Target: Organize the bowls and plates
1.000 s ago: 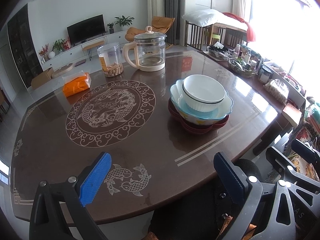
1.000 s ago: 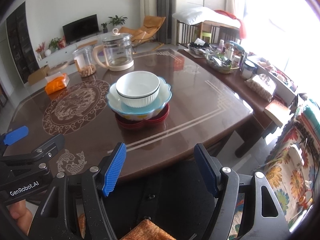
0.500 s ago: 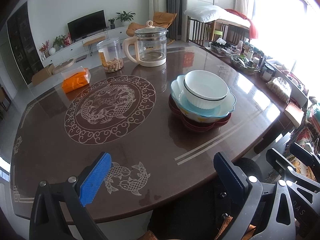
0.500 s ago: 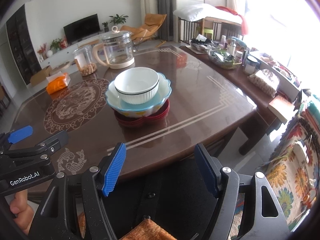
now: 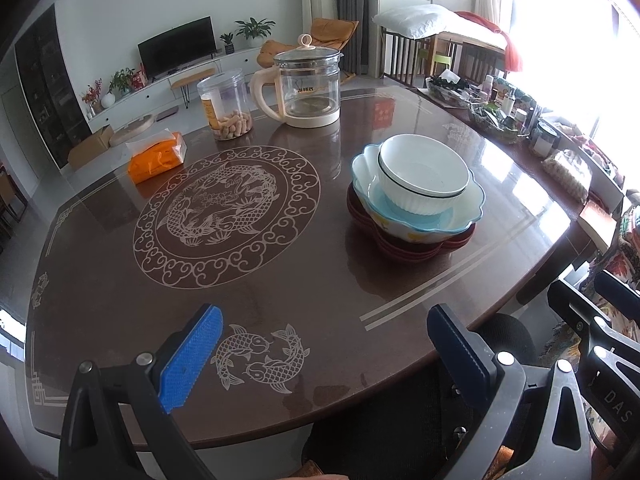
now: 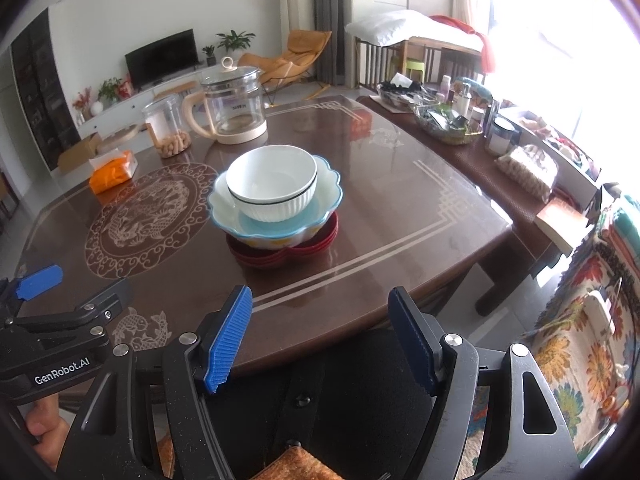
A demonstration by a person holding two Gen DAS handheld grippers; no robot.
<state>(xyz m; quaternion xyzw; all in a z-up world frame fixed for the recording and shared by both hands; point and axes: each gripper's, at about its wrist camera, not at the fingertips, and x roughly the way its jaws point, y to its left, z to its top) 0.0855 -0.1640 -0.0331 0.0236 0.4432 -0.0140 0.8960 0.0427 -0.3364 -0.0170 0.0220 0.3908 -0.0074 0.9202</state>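
We read "GenRobot.AI" on the left gripper [image 6: 38, 300]; both grippers' fingers spread empty, white bowl [image 6: 272, 188] nested in blue bowl [image 6: 326, 196] at 12 o'clock.

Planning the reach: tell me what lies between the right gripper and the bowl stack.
Only bare table with inlaid stripes separates the right gripper from the bowl stack, per the right wrist view.

White walls, wall-mounted television [image 5: 176, 51], orange lounge chair [image 6: 294, 58], bright window [image 6: 560, 36], dark wooden table [image 5: 280, 280]
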